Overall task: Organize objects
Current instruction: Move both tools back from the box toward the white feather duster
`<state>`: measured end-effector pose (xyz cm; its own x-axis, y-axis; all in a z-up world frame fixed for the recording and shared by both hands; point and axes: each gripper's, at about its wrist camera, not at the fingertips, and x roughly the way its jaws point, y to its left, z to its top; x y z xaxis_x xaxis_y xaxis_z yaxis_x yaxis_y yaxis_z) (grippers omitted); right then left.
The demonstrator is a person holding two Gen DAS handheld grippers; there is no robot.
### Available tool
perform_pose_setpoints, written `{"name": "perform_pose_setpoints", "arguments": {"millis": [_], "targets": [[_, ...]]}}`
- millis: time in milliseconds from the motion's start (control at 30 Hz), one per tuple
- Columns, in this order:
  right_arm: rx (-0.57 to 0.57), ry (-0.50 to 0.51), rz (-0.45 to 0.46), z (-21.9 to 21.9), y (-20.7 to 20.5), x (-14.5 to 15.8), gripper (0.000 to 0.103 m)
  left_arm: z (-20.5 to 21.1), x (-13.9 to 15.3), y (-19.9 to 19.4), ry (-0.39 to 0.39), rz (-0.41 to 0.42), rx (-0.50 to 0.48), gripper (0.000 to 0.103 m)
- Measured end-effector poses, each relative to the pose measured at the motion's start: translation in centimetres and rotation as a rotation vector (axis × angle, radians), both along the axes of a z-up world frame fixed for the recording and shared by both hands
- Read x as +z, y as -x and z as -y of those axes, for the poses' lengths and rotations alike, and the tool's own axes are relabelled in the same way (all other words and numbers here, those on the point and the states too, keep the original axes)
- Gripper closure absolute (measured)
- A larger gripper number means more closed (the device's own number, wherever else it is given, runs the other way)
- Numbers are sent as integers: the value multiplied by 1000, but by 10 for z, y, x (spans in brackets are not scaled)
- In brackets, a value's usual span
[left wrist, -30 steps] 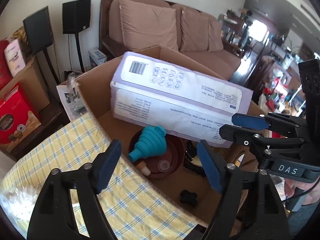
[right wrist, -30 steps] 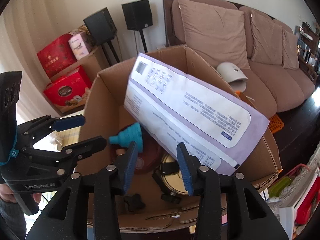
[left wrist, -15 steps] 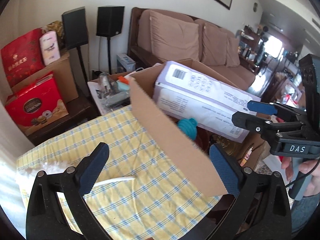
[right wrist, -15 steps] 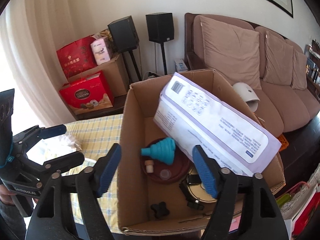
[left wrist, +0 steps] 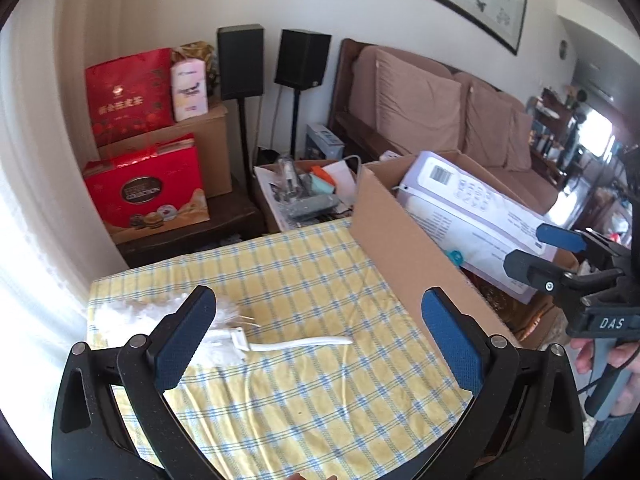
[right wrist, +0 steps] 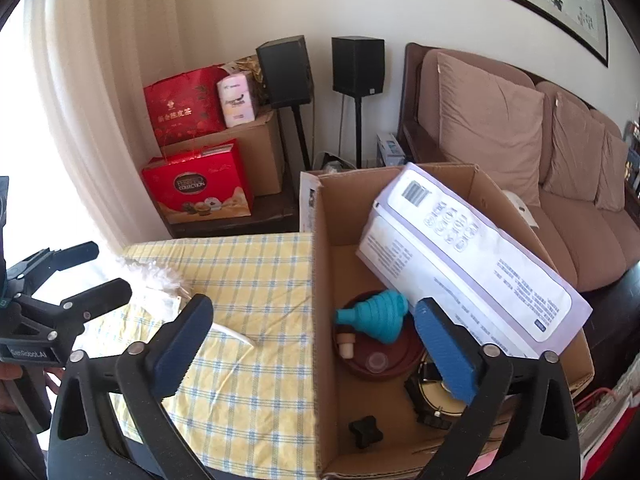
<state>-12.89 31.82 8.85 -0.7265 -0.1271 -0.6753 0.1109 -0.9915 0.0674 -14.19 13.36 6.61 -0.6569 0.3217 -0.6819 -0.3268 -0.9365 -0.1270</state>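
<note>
A white feather duster (left wrist: pixel 224 332) with a curved white handle lies on the yellow checked tablecloth (left wrist: pixel 304 272); it also shows in the right wrist view (right wrist: pixel 160 280). My left gripper (left wrist: pixel 316 340) is open and empty above it. A cardboard box (right wrist: pixel 320 264) stands at the table's right. A long white and lilac carton (right wrist: pixel 472 256) leans across it over a teal funnel (right wrist: pixel 376 316), a brown dish (right wrist: pixel 384 356), a round tin (right wrist: pixel 436 400) and a black knob (right wrist: pixel 364 432). My right gripper (right wrist: pixel 316 344) is open and empty over the box's near wall.
A brown sofa (right wrist: pixel 520 128) stands behind the box. Red gift boxes (left wrist: pixel 148 188), a carton and two black speakers (left wrist: pixel 240 60) line the far wall. A low stand with clutter (left wrist: pixel 304 196) sits beyond the table's far edge.
Both grippers have drawn back and up from the box and opened wide. The right let go of the lilac carton, which now leans in the box. The left swung left over the duster.
</note>
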Motion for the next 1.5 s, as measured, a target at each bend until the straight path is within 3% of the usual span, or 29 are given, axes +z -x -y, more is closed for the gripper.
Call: {"name": "perform_pose_setpoints", "arguments": {"millis": [433, 700, 800, 1033, 1100, 1133, 1167, 1500], "targets": [[90, 1, 3, 51, 7, -8, 0, 54, -1, -6, -29, 0, 119, 0], [158, -11, 29, 84, 22, -36, 1, 95, -28, -5, 3, 47, 197, 0], [172, -51, 37, 96, 32, -54, 4, 111, -44, -5, -19, 72, 233, 0], [203, -94, 123, 110, 60, -109, 27, 139, -86, 0, -59, 143, 291, 1], [198, -116, 149, 113, 67, -123, 44, 143, -98, 3, -73, 167, 298, 2], [188, -126, 168, 113, 71, -130, 59, 144, -103, 4, -84, 180, 302, 3], [184, -126, 181, 112, 74, -136, 65, 146, -107, 5, -98, 191, 304, 3], [265, -63, 236, 118, 85, -170, 64, 128, -151, 24, -155, 285, 278, 8]]}}
